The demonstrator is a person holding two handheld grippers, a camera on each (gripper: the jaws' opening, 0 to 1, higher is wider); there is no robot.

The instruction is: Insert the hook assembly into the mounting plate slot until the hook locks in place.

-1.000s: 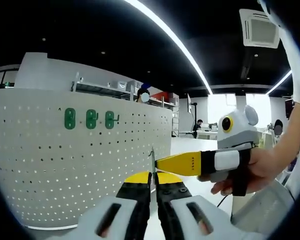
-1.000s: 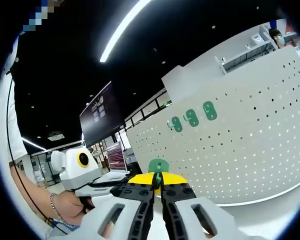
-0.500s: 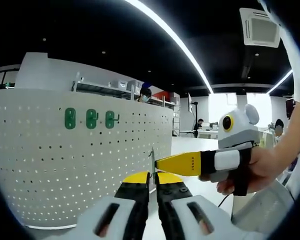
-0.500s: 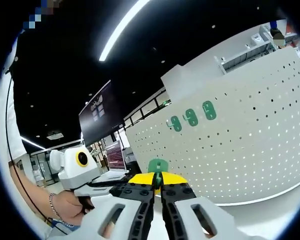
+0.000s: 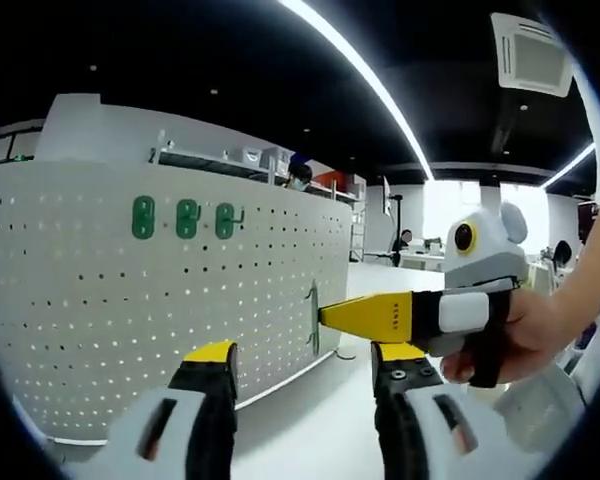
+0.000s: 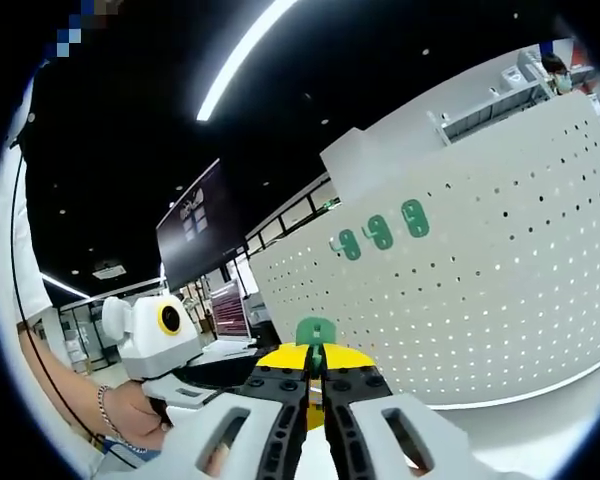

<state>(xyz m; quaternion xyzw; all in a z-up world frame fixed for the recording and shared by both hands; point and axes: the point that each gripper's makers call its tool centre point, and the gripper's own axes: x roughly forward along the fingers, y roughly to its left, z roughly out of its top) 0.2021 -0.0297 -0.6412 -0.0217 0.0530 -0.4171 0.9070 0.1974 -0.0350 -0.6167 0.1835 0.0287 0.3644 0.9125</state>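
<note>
A: Left gripper view first. What did the left gripper show?

B: Its two black, yellow-tipped jaws stood wide apart and held nothing. Between and beyond them the right gripper reached in from the right, its yellow jaw tip closed on the small green plastic hook assembly, seen edge-on. A person's hand gripped that tool's white body.

A: And behind it?

B: A curved white perforated mounting plate stood well beyond the jaws. Three green hooks sat in a row on its upper part. A long ceiling light strip ran overhead.

A: Right gripper view, then?

B: The right gripper had its jaws pressed together on the green hook assembly, whose rounded top stood up just above the yellow tips. The hook assembly was apart from the mounting plate, which filled the right side of the view with the three green hooks in a slanting row on it. The left gripper sat at the lower left in a person's hand; from there one could not tell how its jaws stood. A dark wall screen hung behind it.
</note>
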